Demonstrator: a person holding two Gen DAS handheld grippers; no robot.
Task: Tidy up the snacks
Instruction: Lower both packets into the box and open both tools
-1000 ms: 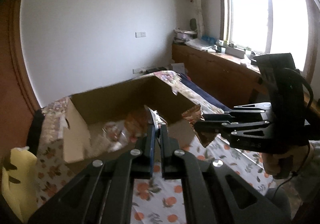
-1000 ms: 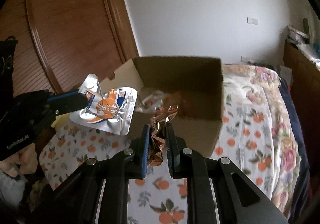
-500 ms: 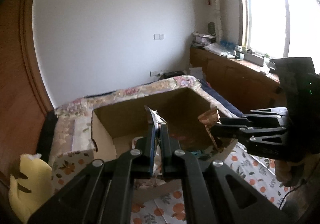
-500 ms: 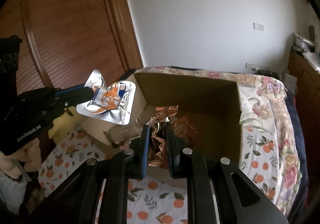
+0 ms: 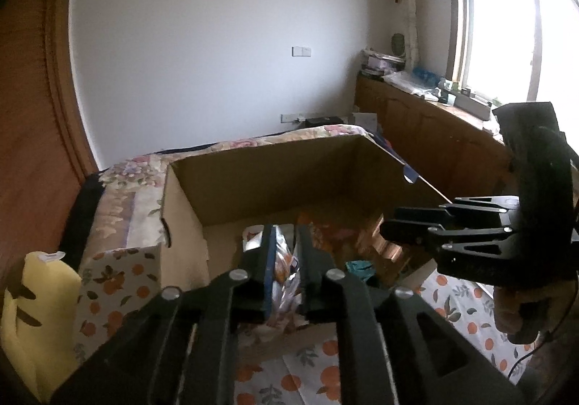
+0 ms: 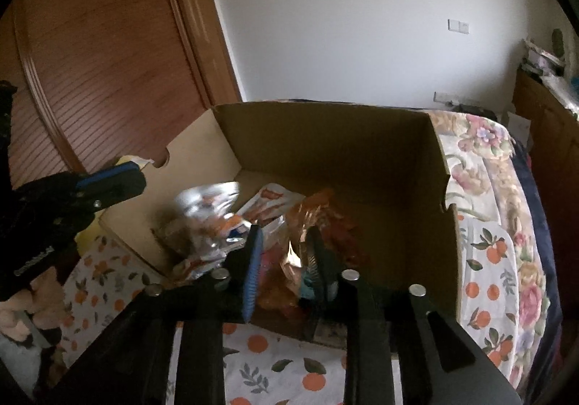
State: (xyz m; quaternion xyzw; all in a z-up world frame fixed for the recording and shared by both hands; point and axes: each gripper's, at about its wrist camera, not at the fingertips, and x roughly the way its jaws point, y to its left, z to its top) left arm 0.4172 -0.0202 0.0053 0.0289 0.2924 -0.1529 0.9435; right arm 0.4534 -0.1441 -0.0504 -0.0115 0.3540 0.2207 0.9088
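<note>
above the cardboard box (image 6: 325, 137), both the left gripper (image 5: 286, 235) and right gripper (image 6: 284, 238) are spread and hold nothing. the snack packets (image 6: 217, 209) lie inside; a low gripper may catch the box wall.

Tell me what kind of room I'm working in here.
Most likely a bedroom in a home. The cardboard box of snacks sits on a bed with a floral, orange-print bedspread; beside it are a wooden louvred wardrobe door and a window above low cluttered cabinets.
</note>
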